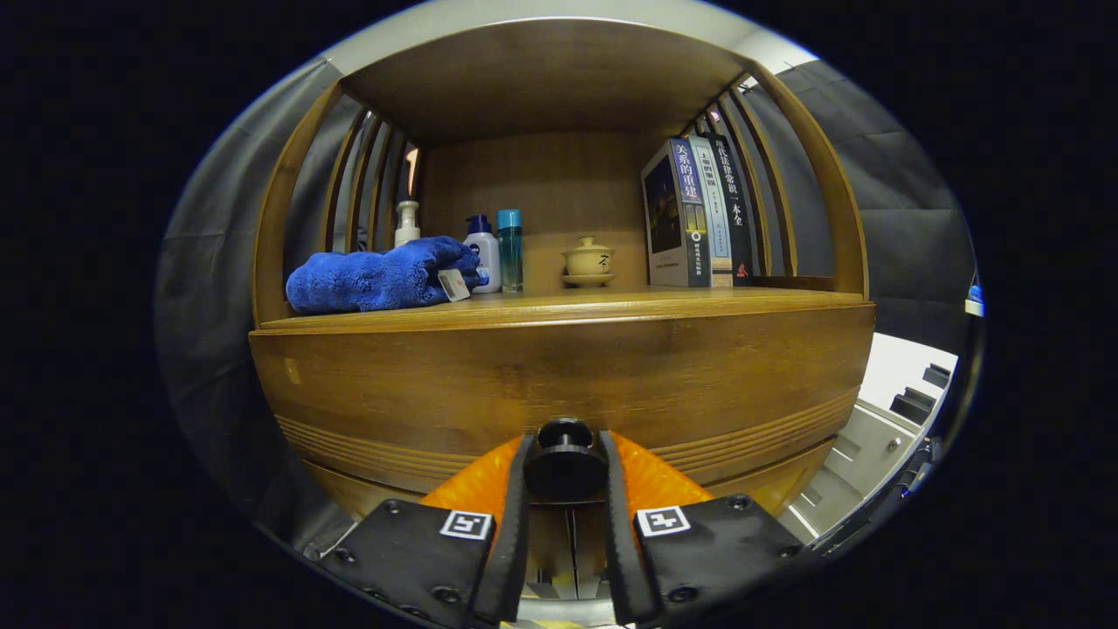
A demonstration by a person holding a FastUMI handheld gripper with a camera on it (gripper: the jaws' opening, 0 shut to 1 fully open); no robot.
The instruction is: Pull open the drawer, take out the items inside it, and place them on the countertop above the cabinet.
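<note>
Below countertop (559,306), jaws clamp drawer knob (565,460) (shut).

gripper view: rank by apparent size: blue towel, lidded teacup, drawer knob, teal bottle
1. blue towel, largest by far.
2. drawer knob, looks big only because it sits close, between the fingers of the gripper, which press on both its sides.
3/4. teal bottle and lidded teacup look about alike: unranked.

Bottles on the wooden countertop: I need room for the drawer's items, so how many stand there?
3, behind the blue towel: cream pump bottle, white blue-capped bottle, slim teal bottle. The towel may hide others.
</note>
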